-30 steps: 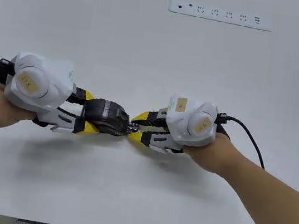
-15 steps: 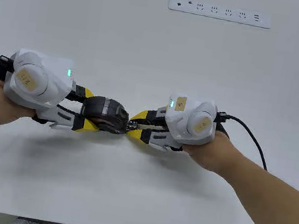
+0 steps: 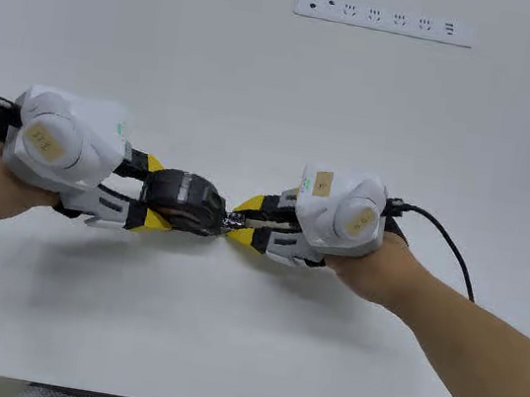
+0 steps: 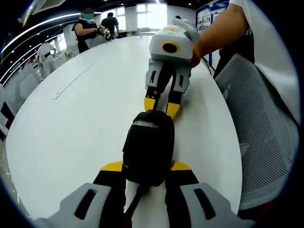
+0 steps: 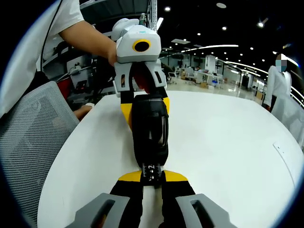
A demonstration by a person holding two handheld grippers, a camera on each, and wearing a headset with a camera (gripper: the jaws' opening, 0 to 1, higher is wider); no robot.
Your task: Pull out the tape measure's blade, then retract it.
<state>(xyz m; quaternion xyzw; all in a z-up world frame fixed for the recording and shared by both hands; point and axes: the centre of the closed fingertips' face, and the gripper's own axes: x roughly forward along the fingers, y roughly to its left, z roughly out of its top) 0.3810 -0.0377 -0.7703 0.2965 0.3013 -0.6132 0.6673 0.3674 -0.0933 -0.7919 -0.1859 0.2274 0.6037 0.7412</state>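
A black tape measure (image 3: 183, 202) is held just above the white table (image 3: 263, 78), with my left gripper (image 3: 158, 198) shut on its case from the left. In the left gripper view the case (image 4: 148, 149) fills the gap between the yellow-tipped jaws of my left gripper (image 4: 147, 166). My right gripper (image 3: 241, 225) meets it from the right, shut on the blade's metal end hook (image 5: 149, 172) at the case's mouth. In the right gripper view my right gripper (image 5: 152, 177) pinches that hook right against the case (image 5: 149, 126). Almost no blade shows between hook and case.
A white power strip (image 3: 382, 16) lies at the table's far edge. A cable (image 3: 438, 239) trails from the right gripper over the table. A mesh chair back (image 4: 259, 128) stands beside the table, and people stand in the far background.
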